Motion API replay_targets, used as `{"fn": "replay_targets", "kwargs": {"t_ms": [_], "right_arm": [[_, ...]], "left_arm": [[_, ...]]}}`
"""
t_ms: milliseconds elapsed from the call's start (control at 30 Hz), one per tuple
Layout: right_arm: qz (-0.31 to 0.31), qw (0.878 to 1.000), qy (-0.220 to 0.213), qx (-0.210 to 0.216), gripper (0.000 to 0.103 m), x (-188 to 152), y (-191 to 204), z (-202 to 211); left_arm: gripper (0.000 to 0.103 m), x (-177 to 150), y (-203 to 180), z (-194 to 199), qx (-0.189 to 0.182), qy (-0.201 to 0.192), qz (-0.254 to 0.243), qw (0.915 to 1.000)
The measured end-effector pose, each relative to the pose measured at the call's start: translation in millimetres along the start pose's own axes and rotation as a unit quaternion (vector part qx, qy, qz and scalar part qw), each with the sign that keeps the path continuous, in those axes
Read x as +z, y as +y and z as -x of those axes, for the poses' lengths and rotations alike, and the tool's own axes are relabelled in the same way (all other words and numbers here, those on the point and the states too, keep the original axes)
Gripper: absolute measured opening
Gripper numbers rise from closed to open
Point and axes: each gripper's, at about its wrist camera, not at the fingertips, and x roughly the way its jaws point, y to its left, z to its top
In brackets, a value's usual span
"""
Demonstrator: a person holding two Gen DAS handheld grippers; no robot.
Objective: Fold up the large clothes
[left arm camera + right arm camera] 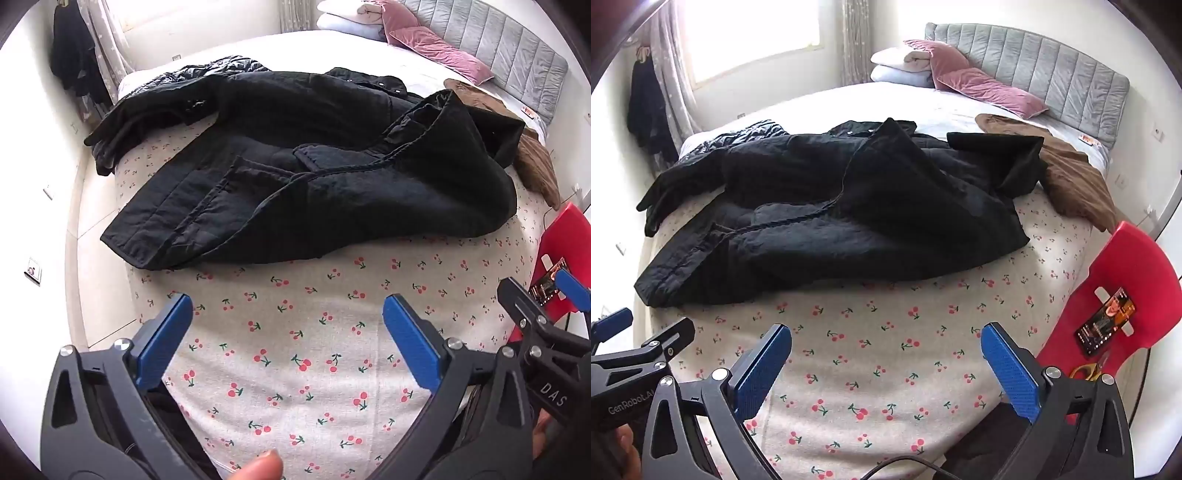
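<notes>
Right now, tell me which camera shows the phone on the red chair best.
The right wrist view. There the phone lies whole on the red chair, its lit screen unobstructed. In the left wrist view the right gripper covers most of the phone, leaving only a sliver at the frame edge.

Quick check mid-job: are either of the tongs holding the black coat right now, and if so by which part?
Nothing is held. Left tongs and right tongs are both open over the cherry-print sheet, short of the black coat.
</notes>
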Motion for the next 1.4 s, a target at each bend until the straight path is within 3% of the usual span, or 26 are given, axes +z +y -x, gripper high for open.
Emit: {"fn": "replay_targets", "kwargs": {"t_ms": [333, 1400], "right_arm": [[0.013, 1.0, -0.005, -0.011, 0.103, 13.2, 2.3, -7.0], [0.022, 1.0, 0.003, -0.003, 0.103, 23.7, 11.2, -21.9]], "left_arm": [[0.103, 9.8, -11.8, -8.5, 0.016, 0.004, -0.021, 0.9996], [0.103, 14.7, -5.5, -29.2, 0.021, 0.019, -0.011, 0.9995]]}}
